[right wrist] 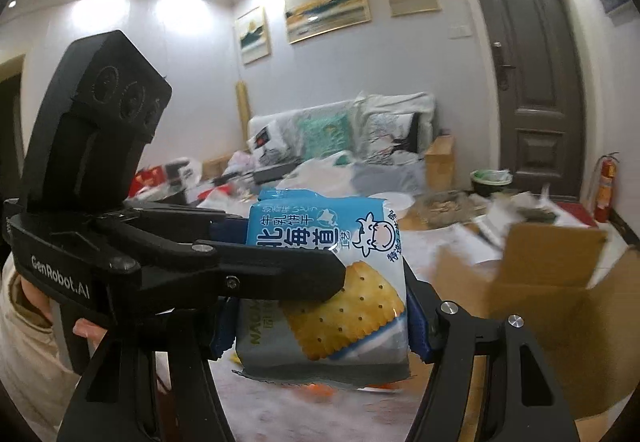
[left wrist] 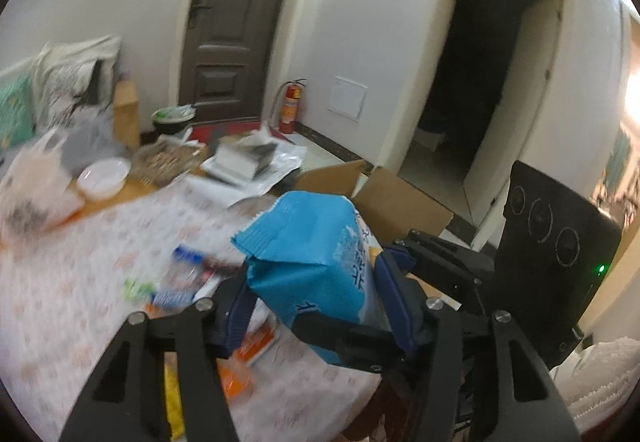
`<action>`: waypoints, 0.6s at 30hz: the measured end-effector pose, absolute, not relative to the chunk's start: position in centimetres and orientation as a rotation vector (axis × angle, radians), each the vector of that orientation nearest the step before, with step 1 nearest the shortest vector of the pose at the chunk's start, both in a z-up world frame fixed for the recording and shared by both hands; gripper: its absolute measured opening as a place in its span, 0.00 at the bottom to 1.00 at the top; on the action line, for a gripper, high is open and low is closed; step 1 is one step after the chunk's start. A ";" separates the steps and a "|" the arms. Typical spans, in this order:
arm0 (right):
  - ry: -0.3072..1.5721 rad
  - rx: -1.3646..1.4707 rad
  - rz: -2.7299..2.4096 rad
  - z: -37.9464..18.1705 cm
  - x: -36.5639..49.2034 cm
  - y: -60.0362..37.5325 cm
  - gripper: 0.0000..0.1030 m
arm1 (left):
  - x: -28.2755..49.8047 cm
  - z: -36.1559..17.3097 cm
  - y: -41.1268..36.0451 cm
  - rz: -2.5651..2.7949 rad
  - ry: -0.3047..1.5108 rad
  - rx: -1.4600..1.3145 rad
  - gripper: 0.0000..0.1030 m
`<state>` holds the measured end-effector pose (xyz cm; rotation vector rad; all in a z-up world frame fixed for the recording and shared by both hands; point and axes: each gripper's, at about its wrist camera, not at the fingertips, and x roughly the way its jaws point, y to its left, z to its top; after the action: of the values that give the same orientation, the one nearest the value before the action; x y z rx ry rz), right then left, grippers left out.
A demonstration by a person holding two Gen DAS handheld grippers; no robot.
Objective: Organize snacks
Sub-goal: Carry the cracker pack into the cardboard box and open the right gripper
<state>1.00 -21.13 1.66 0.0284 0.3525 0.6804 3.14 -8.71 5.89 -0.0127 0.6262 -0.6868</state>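
A blue cracker bag hangs above the table, gripped by both tools. In the left wrist view my left gripper has its blue pads pressed on the bag's two sides. The right tool's black housing stands at the right, with one of its fingers crossing the bag's lower front. In the right wrist view my right gripper clamps the bag's lower sides. My left gripper reaches in from the left, one finger in front of the bag and one behind it.
An open cardboard box stands just beyond the bag. Several loose snack packets lie on the floral tablecloth. A white bowl and a plastic bag sit at the far left. A hand holds the left tool.
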 end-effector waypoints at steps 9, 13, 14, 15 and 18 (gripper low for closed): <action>0.447 0.017 0.449 1.1 4.4 -30.8 0.60 | 8.8 5.0 -21.6 -0.797 0.710 0.176 0.51; 0.550 0.027 0.380 -0.5 6.1 -33.6 0.61 | 10.5 2.9 -24.9 -0.815 0.793 0.201 0.51; 0.568 0.026 0.373 -0.9 6.3 -34.1 0.61 | 10.7 2.4 -25.5 -0.815 0.810 0.205 0.51; 0.579 0.025 0.371 -1.1 6.4 -34.5 0.61 | 10.9 2.0 -25.8 -0.815 0.819 0.212 0.51; 0.604 0.020 0.361 -1.7 6.6 -35.2 0.62 | 11.6 0.8 -26.6 -0.814 0.848 0.220 0.51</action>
<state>6.59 -35.18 -1.72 0.0195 0.6045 0.3607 11.57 -26.64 0.76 0.2201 0.8481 -0.8137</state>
